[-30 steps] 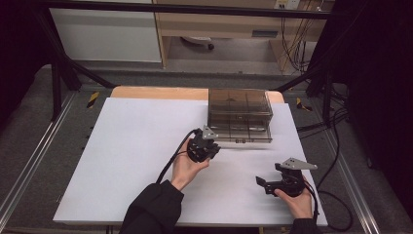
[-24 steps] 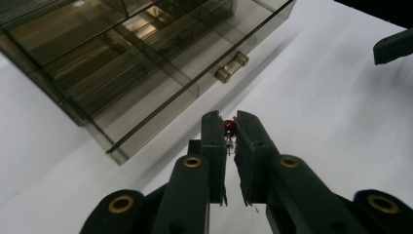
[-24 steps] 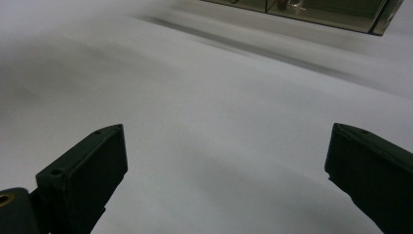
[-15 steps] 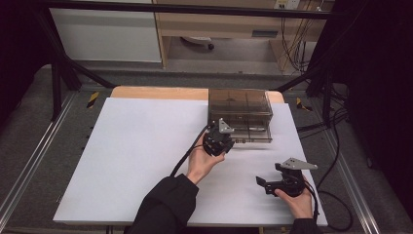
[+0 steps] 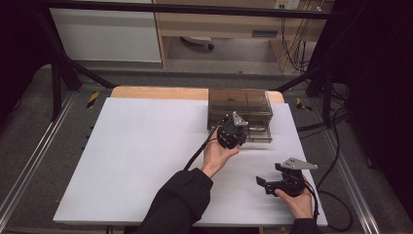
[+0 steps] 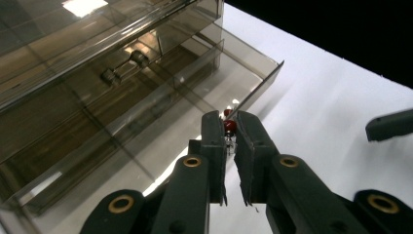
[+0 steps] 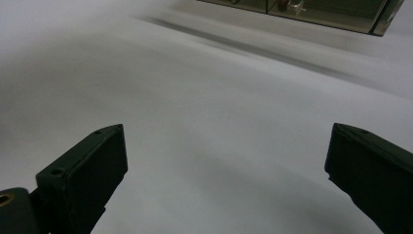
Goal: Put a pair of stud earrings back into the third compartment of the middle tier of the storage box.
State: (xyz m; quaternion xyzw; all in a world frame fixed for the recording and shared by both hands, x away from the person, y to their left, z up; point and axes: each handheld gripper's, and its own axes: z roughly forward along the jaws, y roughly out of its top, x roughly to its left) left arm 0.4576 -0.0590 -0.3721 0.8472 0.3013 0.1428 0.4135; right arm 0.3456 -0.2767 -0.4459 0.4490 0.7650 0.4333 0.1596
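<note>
— Left gripper (image 5: 233, 132)?
— Held up at the front of a smoky transparent drawer box (image 5: 239, 101) near the far edge of the white tabletop (image 5: 146, 156). Jaws nearly together, clamped on a small red-and-silver object (image 6: 229, 127), too small to identify. Carried by the left hand (image 5: 216, 153), dark sleeve (image 5: 178, 202) coming in from the bottom of the high view.
— And the object, exactly where?
— Pinched between the jaw tips, right above the outer corner of the pulled-out bottom drawer (image 6: 234, 73). Touching the drawer or not: cannot tell.
— Drawer box itself?
— Tinted clear plastic, bottom drawer slid out toward the person. In the left gripper view, two small dark knobs (image 6: 124, 67) seen through the plastic higher up.
— Right gripper (image 5: 272, 184)?
— Low over the tabletop near the front right corner, well apart from the box. Jaws wide apart, holding nothing, plain white surface between them in the right gripper view (image 7: 224, 161). Grey three-cornered plate (image 5: 297, 164) on top. Gripped by the right hand (image 5: 297, 201).
— Anything else?
— Black cable (image 5: 198, 152) trailing from the left gripper down along the forearm. Front edge of the open drawer at the top of the right gripper view, something small and pale inside, too blurred to name.
</note>
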